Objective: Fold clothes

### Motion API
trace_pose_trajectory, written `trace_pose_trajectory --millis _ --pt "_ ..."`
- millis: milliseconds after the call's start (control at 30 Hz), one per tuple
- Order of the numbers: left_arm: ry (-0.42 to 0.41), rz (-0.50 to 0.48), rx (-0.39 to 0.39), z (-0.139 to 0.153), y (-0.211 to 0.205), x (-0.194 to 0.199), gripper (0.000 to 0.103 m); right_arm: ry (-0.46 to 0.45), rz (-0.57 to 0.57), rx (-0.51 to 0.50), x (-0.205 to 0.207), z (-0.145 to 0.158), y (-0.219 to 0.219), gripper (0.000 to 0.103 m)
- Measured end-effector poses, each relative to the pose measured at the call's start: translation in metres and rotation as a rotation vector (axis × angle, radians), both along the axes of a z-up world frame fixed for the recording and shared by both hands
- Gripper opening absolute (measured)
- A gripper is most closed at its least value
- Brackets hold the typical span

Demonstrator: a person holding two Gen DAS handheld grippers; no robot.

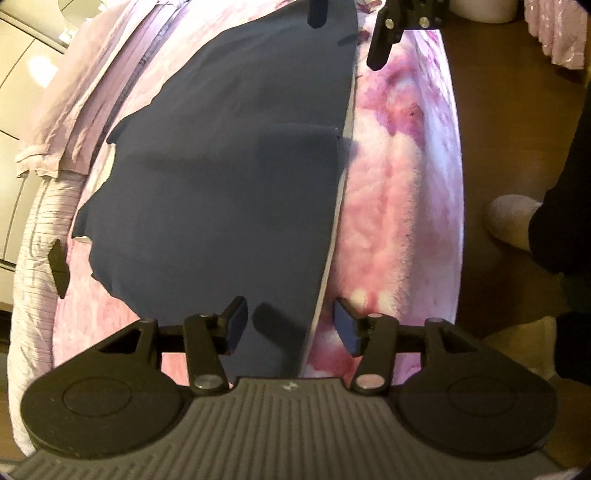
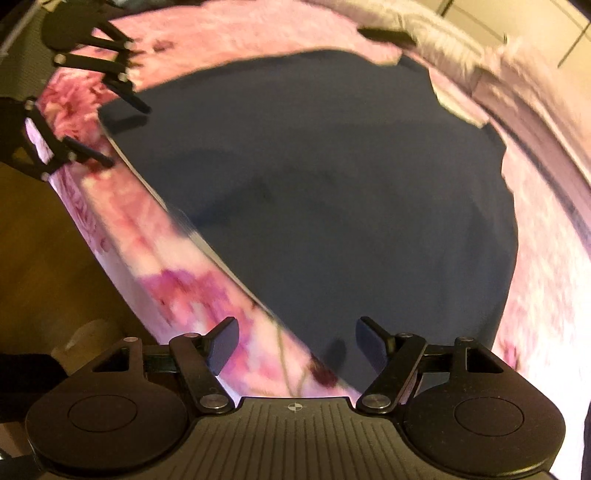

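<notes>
A dark navy garment (image 1: 221, 184) lies flat on a pink floral blanket (image 1: 399, 203), its long straight edge toward the bed's side. My left gripper (image 1: 290, 314) hovers open over that edge at one end, nothing pressed between its pads. At the garment's far end the right gripper (image 1: 349, 33) straddles the same edge. In the right wrist view the navy garment (image 2: 351, 203) fills the middle, and my right gripper (image 2: 297, 332) stands open above its near corner and the blanket (image 2: 177, 288). The left gripper (image 2: 129, 136) shows at the far corner, open.
Wooden floor (image 1: 498, 110) runs along the bed's side, where a person's slippered foot (image 1: 509, 218) and dark trouser leg (image 1: 561, 229) stand. Lilac bedding (image 1: 55, 110) is bunched past the garment. A small black object (image 1: 59, 264) lies on the blanket near it.
</notes>
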State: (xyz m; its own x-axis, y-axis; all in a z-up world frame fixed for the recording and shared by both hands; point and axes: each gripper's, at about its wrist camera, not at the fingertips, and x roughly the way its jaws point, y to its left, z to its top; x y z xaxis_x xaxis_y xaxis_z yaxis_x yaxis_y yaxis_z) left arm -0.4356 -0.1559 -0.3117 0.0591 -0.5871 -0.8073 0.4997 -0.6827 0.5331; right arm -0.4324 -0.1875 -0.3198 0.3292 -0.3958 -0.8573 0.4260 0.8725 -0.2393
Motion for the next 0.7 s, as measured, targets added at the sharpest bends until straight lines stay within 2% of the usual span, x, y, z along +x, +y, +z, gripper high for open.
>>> trace_pose_trajectory --millis 33,67,100,167,267,333,367,500,600,700 --pt "-0.008 0.002 -0.004 -0.001 0.0 -0.002 0.045 -0.019 0.014 -0.014 0.002 0.0 0.004 0.073" --pt "-0.012 0.005 -0.017 -0.002 0.0 -0.004 0.039 -0.038 0.03 -0.026 0.005 0.0 0.008 0.073" --pt "-0.015 0.008 -0.032 -0.002 0.001 -0.006 0.024 -0.047 0.045 -0.039 0.009 -0.002 0.014 0.073" --pt "-0.01 0.042 -0.045 -0.002 -0.003 -0.008 0.013 -0.049 0.085 -0.071 0.021 -0.005 0.023 0.073" --pt "0.017 0.081 -0.034 -0.001 -0.014 -0.005 0.012 -0.053 0.138 -0.133 0.041 -0.014 0.039 0.073" --pt "0.047 0.104 -0.033 0.003 -0.018 -0.002 0.007 -0.059 0.167 -0.181 0.056 -0.021 0.047 0.073" --pt "0.076 0.13 -0.04 0.009 -0.02 0.003 0.003 -0.062 0.181 -0.205 0.064 -0.025 0.05 0.073" --pt "0.178 0.206 -0.059 0.034 -0.026 0.024 0.003 -0.057 0.234 -0.295 0.091 -0.042 0.06 0.073" --pt "0.205 0.202 -0.057 0.045 -0.025 0.029 0.003 -0.044 0.251 -0.357 0.087 -0.051 0.057 0.074" --pt "0.208 0.187 -0.052 0.048 -0.024 0.029 0.003 0.031 0.206 -0.431 0.061 -0.057 0.043 0.073"
